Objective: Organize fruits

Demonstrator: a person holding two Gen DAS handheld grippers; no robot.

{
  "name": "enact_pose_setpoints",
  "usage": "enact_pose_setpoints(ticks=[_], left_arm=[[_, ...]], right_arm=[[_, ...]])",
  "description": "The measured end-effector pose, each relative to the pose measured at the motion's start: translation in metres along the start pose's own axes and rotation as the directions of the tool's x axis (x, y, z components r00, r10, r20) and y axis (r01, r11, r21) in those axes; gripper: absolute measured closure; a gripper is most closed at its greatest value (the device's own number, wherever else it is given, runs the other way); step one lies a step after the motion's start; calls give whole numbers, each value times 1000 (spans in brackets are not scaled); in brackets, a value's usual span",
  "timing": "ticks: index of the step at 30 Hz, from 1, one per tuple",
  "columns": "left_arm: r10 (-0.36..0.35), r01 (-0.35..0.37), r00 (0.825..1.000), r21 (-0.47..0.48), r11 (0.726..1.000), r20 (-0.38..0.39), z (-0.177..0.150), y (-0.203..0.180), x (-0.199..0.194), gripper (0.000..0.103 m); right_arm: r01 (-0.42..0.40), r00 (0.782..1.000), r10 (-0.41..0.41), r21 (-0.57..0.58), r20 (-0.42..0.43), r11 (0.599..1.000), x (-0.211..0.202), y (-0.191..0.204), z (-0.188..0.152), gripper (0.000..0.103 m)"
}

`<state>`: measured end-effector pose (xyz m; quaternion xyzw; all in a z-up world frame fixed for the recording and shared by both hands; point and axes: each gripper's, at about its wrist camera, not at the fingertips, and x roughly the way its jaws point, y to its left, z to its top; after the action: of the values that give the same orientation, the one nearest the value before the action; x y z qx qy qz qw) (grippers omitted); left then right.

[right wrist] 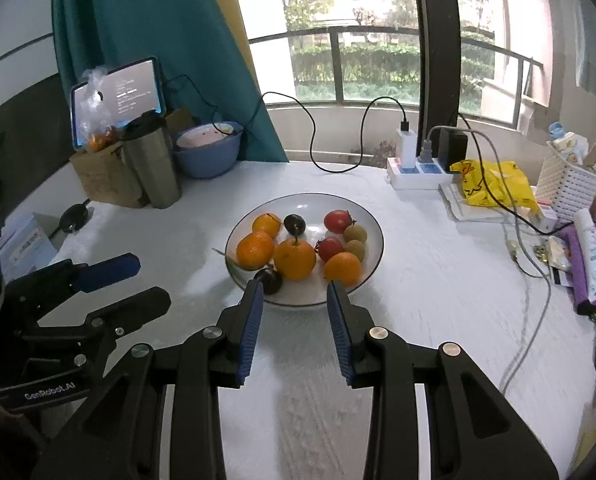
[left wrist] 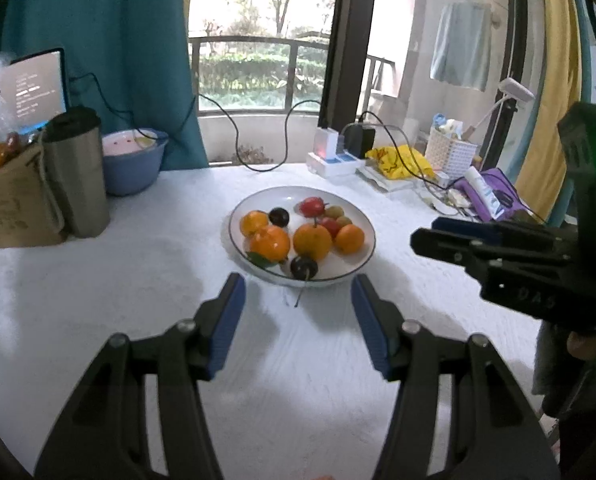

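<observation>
- left claw [left wrist: 298, 292] wide open, empty; right claw [right wrist: 296, 294] part open, empty
- plate [right wrist: 371, 224] of fruits just ahead of both
- risk: dark plum [right wrist: 269, 280] at near rim could get knocked out

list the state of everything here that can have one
left hand-held gripper: open, empty, short of the plate
right hand-held gripper: open, empty, at the plate's near rim
white plate: upright on the table, holding all the fruit
steel tumbler: upright, lid on
tablet screen: lit, showing text
power strip: chargers plugged in
blue bowl: upright, a pink thing inside
</observation>
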<state>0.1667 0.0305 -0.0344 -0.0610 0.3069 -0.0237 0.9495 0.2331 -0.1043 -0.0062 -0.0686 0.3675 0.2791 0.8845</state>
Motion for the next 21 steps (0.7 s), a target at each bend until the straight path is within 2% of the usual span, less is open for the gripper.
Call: enact_pose_setpoints(ticks=[1,2,3,10,12,21], left_arm=[[0,0,1000,-4,1000,4,-1,0,-3,38],[0,0,1000,-11,1000,10,-3,1,-8,22],[1,-1,1000,-15,1000,20,-4,1,-13,16],[1,-1,997,-9,1000,78,-9,-2,-47,16],[-1,2,995,-7,1000,97,-10,-4,-57,15],[18,-21,986,17,1000,168,-12,-11,-101,14]], right_arm=[[3,1000,-3,-1,6,1000,-5,2,-2,68],[6,1000,-6,-2,9,1000,-9,4,-3,68],[9,1000,-9,-2,13,1000,-12,5,-5,67],[30,999,-30,-2,45,1000,-37,18,-19,67],[36,998,-36,-2,60,999,-46,22,-22,63],[66,989,-65,2,134,998,-87,35,-29,62]])
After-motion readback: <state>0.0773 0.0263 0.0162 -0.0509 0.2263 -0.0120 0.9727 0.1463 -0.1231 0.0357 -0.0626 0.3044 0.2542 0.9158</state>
